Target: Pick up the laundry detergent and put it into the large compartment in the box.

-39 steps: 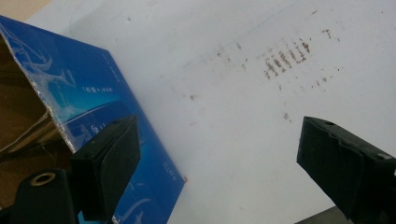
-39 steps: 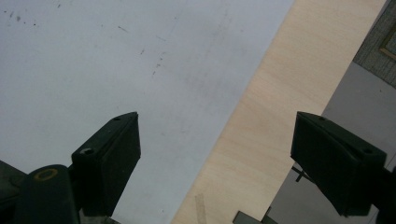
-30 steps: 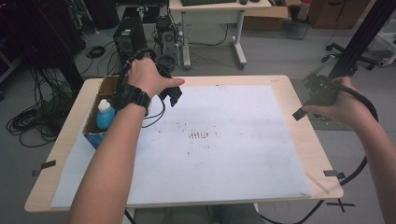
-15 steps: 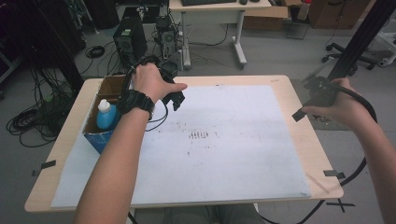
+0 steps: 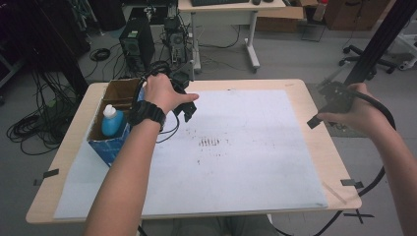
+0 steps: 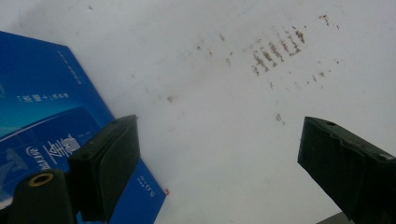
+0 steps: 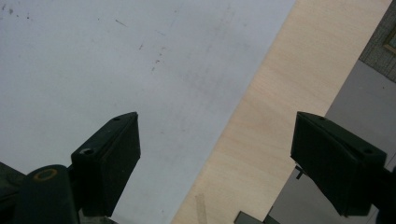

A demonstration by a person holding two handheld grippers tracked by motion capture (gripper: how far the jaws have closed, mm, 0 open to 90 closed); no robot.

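A big white sheet [image 5: 236, 147] covers most of the table [image 5: 314, 132]. The blue box [image 5: 110, 135] sits at the sheet's left edge, with a blue bottle [image 5: 112, 122] standing inside. The left gripper [image 5: 184, 105] hangs over the sheet just beside the box, its fingers [image 6: 109, 163] spread wide and holding nothing. The right gripper [image 5: 327, 105] hangs over the sheet's right edge, its fingers [image 7: 109, 161] wide apart too. Brown marks [image 5: 210, 142] dot the sheet's middle.
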